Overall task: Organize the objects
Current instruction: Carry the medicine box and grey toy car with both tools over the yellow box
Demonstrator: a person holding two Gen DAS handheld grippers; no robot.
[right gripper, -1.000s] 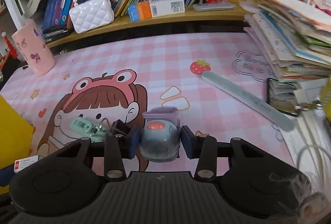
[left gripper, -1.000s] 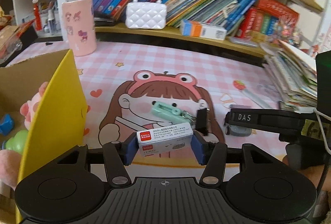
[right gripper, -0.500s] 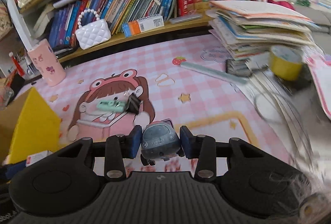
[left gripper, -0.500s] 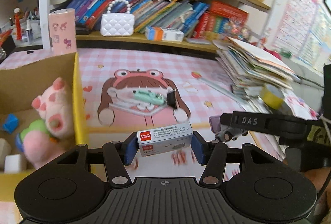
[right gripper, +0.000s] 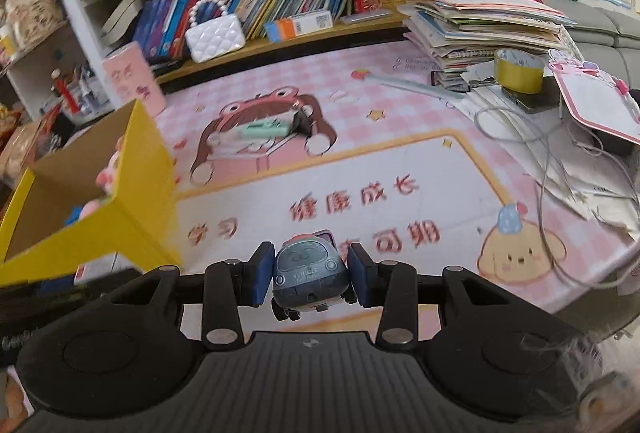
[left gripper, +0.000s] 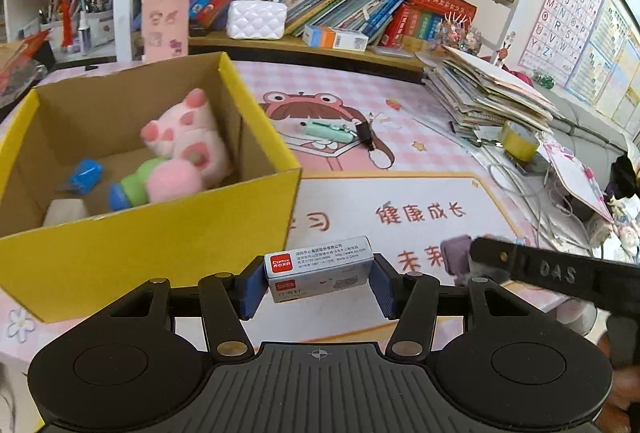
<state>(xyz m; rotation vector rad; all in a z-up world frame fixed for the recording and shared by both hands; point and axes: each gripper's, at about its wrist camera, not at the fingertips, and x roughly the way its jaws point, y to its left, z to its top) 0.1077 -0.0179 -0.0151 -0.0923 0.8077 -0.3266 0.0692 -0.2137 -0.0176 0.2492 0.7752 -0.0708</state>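
My left gripper is shut on a small white staple box with a red label, held above the pink desk mat just right of the yellow cardboard box. That box holds a pink plush toy and a small blue toy. My right gripper is shut on a grey-blue toy car, also lifted over the mat; the yellow box stands to its left. On the mat's cartoon picture lie a mint-green clipper and a black binder clip.
A bookshelf with a white quilted purse runs along the back. A pink cup stands behind the box. Stacked books, a yellow tape roll and loose cables crowd the right side.
Both grippers have pulled back and risen from the clipper and clip, each carrying its object. The yellow box's inside has come into the left wrist view.
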